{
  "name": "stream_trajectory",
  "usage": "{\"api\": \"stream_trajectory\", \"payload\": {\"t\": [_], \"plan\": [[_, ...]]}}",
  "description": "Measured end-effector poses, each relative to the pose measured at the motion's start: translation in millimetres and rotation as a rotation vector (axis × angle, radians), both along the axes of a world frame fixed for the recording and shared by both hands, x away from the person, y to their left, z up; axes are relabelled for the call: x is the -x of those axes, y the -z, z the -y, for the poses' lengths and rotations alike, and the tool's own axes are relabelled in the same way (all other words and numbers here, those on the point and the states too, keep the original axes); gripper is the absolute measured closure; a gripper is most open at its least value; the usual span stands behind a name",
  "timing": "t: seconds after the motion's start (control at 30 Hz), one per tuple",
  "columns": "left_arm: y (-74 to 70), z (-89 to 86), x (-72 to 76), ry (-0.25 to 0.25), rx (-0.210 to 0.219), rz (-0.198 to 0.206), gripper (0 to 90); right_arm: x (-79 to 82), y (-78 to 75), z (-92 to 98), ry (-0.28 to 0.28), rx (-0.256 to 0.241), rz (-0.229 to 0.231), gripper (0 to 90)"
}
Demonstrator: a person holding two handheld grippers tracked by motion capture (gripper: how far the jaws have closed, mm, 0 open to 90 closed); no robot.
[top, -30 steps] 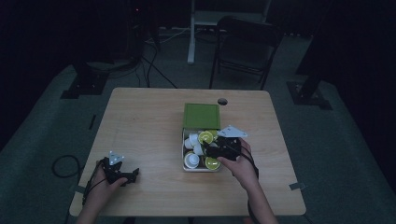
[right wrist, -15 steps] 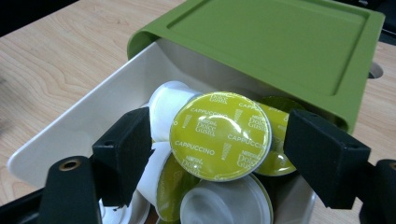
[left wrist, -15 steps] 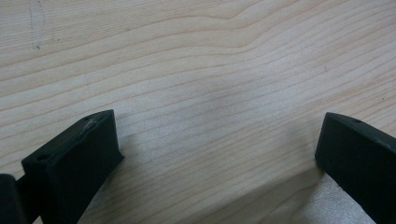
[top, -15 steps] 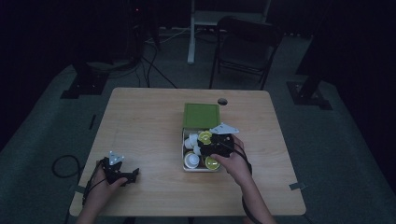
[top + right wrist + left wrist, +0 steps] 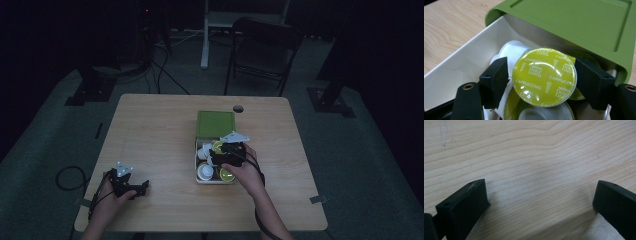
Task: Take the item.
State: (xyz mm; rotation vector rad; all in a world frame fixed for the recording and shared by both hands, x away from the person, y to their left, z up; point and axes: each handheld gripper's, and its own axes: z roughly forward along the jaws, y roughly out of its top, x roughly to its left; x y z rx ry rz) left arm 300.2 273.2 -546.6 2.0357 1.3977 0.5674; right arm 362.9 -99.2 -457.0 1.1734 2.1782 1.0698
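Right hand-held gripper, jaws pinching a cappuccino capsule inside the white tray; left hand-held gripper spread, far off.

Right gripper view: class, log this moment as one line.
right gripper shut on cappuccino capsule | over white box | left gripper open, on table

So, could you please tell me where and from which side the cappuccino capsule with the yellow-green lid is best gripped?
Grip the cappuccino capsule across its round foil lid, one jaw on each opposite rim edge, as the right tool now brackets it. Come from the white tray's open end, since the green cover overhangs the far side. The lid faces up and tilts slightly, so its rim is exposed on both sides.
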Motion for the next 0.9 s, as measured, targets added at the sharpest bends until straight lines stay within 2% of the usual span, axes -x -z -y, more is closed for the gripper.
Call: {"api": "stream_trajectory", "payload": {"t": [0.23,0.57,0.73,0.9], "plan": [[0.0,0.0,0.0,0.000,-0.001,0.000,0.1,-2.0,0.9,-0.8,0.021,0.020,0.002,36.4],[0.0,0.0,0.0,0.000,0.000,0.000,0.1,-3.0,-0.2,-0.1,-0.003,0.032,-0.005,37.6],[-0.1,-0.1,0.0,0.001,-0.002,-0.001,0.1,-2.0,-3.4,1.1,-0.034,0.050,-0.001,37.8],[-0.1,-0.1,0.1,0.001,-0.001,-0.002,0.1,-0.6,-9.0,3.3,-0.047,0.035,0.003,37.9]]}}
